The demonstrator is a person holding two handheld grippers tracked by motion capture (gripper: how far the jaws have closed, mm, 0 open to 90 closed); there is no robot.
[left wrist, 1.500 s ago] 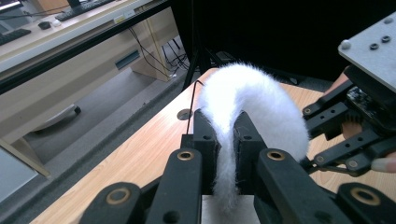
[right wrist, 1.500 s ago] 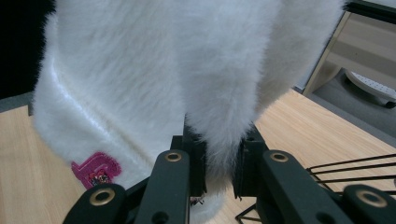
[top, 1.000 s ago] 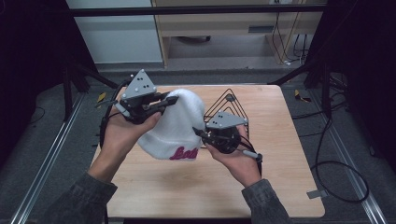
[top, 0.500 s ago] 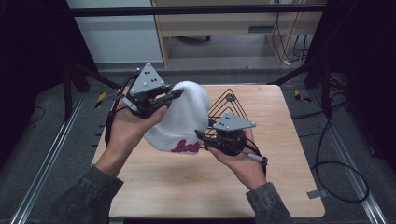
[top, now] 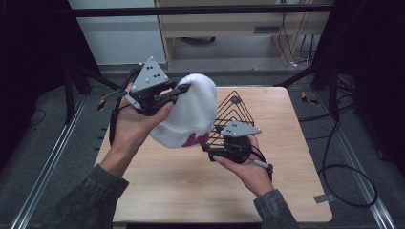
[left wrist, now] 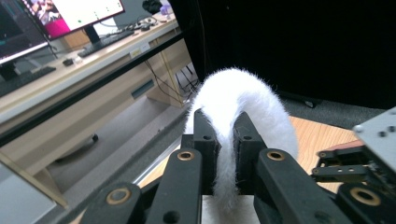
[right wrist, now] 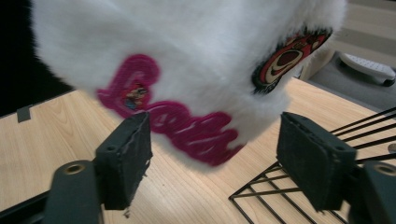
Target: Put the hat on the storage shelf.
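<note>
A white fluffy hat (top: 188, 112) with pink lettering (right wrist: 187, 119) and a round red patch (right wrist: 285, 60) hangs above the wooden table (top: 191, 191). My left gripper (top: 180, 90) is shut on a fold at the hat's top; in the left gripper view the fur (left wrist: 243, 88) is pinched between the pads of my left gripper (left wrist: 225, 140). My right gripper (top: 207, 145) sits low by the hat's lower rim. In the right gripper view it (right wrist: 219, 161) stands open, with the rim hanging just above the gap.
A black wire rack (top: 236, 112) stands on the table right behind my right gripper, its bars (right wrist: 299, 186) close to the right jaw. A desk with monitors (left wrist: 70, 14) lies beyond the table. Cables (top: 344, 176) trail on the floor to the right.
My left gripper has risen and carried the hat up, so it now hangs more upright off the table. My right gripper has stayed low near the rim, shifting only slightly.
</note>
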